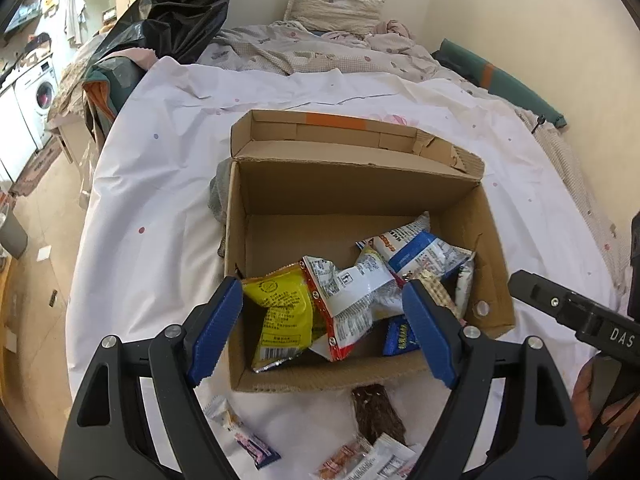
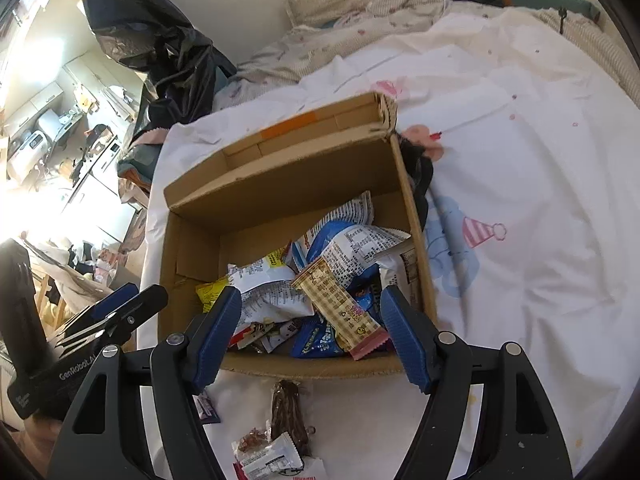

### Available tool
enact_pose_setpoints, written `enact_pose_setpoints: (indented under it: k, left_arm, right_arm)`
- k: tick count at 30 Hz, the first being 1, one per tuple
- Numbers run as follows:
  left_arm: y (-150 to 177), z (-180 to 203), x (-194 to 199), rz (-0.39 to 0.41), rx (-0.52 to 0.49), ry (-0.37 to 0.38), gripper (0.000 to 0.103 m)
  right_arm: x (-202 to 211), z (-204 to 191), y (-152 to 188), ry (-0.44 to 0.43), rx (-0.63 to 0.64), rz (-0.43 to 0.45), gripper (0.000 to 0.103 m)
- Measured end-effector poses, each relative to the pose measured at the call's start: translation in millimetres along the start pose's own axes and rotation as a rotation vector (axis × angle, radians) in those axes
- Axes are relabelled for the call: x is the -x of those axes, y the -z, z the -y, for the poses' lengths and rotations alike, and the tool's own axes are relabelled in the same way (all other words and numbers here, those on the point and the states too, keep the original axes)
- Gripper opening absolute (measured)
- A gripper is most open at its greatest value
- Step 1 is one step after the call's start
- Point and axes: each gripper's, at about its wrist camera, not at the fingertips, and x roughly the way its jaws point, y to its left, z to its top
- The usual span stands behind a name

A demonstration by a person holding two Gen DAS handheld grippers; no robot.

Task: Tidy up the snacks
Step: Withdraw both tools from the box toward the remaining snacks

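Note:
An open cardboard box (image 1: 280, 192) (image 2: 280, 184) sits on a white bed sheet and holds several snack packets: a yellow packet (image 1: 282, 308), a white and red packet (image 1: 352, 296), a blue and white packet (image 1: 420, 250) (image 2: 352, 248), and a checked beige bar (image 2: 340, 306). My left gripper (image 1: 322, 328) hovers open and empty over the box's near edge. My right gripper (image 2: 310, 334) is open and empty over the box's near right part. Loose on the sheet in front of the box lie a dark brown bar (image 1: 376, 412) (image 2: 286, 412) and small packets (image 1: 248, 436) (image 2: 268, 454).
The bed has crumpled bedding and a pillow (image 1: 336, 8) at the far end. A black plastic bag (image 1: 176, 8) hangs at the far left. The right gripper's body (image 1: 576, 312) shows at the right of the left view. Floor and a washing machine (image 1: 40, 92) lie left.

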Motion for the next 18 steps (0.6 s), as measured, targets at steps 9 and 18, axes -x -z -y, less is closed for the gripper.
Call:
enact_pose_setpoints:
  k: [9,18]
  left_arm:
    - [10.5,-11.4,30.8,0.070,0.025,-0.096,0.087]
    - [35.9,-27.6,44.1,0.033,0.050,-0.139,0.087]
  right_arm:
    - [26.5,-5.6,16.8,0.025,0.027,0.046,0.083]
    - [29.4,-12.8,41.8,0.022,0.038,0.014,0.083]
